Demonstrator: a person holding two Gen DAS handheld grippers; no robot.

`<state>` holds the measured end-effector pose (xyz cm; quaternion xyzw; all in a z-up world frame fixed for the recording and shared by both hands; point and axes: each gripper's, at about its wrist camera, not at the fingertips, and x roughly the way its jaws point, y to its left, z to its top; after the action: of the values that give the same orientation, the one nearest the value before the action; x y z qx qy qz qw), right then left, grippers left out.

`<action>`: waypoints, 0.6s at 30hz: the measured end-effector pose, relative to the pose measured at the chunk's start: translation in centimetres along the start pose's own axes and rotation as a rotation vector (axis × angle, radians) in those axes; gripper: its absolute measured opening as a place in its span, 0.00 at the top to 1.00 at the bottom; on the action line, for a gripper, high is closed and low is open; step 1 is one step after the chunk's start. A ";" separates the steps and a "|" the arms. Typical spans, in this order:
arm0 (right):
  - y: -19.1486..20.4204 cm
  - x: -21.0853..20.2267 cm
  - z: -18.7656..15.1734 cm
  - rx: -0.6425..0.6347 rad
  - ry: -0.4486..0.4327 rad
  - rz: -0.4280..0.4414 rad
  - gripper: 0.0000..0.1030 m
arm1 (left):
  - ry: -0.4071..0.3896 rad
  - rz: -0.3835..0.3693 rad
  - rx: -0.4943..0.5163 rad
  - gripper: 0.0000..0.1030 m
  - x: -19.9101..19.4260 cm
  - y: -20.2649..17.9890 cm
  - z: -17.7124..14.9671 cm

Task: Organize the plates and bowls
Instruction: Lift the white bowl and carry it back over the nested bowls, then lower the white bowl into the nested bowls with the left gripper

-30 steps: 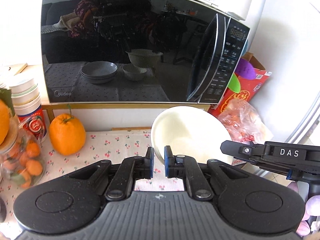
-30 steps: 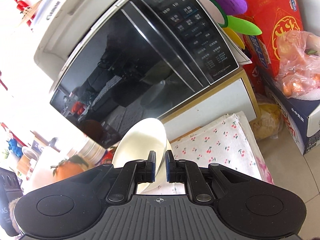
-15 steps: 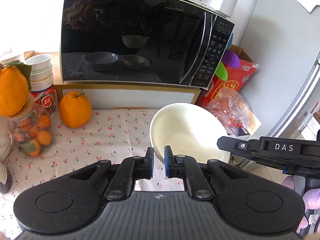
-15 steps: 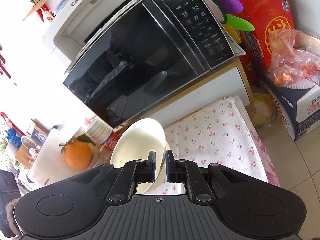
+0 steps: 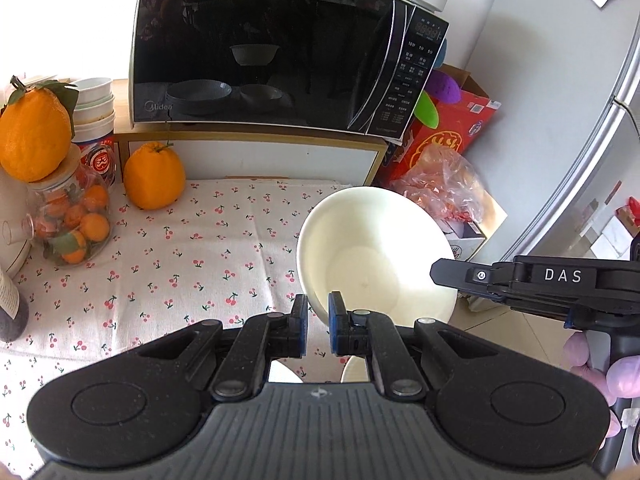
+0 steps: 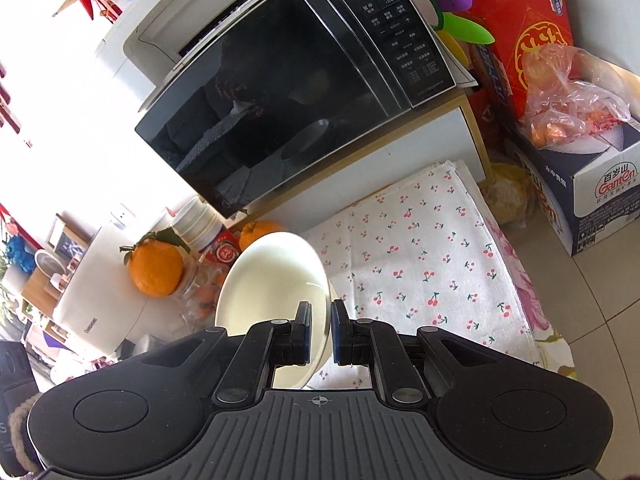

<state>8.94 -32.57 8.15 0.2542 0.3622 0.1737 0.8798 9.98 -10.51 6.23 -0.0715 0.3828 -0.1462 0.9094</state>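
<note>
Both grippers are on the same white bowl, and it's up in the air above the cherry-print cloth that covers the worktop! The left gripper has its jaws drawn narrow, blue pads pinching the bowl's near rim, with the bowl tipped so its pale inside faces the left wrist camera. Over in the right wrist view, the right gripper is clamped just as narrowly on the rim, and from here the bowl shows nearly edge-on, standing tilted between the pads. In the left wrist view the right gripper's black body marked DAS reaches in from the right edge to the bowl's far side. Behind the bowl sits a black microwave on a low wooden stand, its dark door mirroring bowls and plates. A big orange rests on the cloth in front of the stand, a second orange perches on a glass jar of small citrus, and stacked white cups stand beside them. To the right, a red carton and a plastic bag of fruit crowd the corner beyond the cloth's edge.
</note>
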 end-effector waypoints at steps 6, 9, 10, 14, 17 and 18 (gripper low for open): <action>-0.4 -0.2 -2.0 0.035 0.054 -0.071 0.89 | 0.053 -0.007 0.010 0.92 0.1 -0.4 -1.5; -1.3 -0.3 -3.1 0.061 0.062 -0.091 0.89 | 0.076 -0.004 0.030 0.92 0.5 -0.9 -2.3; -1.7 -0.3 -3.4 0.077 0.065 -0.093 0.89 | 0.084 -0.008 0.031 0.92 0.6 -1.0 -2.5; -3.8 -0.5 -4.2 0.173 0.088 -0.098 0.89 | 0.110 -0.025 0.031 0.92 1.2 -1.5 -3.3; -4.7 -1.0 -4.3 0.215 0.075 -0.101 0.89 | 0.132 -0.031 0.043 0.92 1.8 -2.1 -3.7; -4.9 -1.1 -4.4 0.220 0.072 -0.108 0.89 | 0.142 -0.031 0.046 0.92 2.0 -2.3 -3.8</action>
<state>5.60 -35.69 3.27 0.3227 0.4235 0.0943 0.8412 8.06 -13.35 2.75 -0.0461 0.4419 -0.1738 0.8789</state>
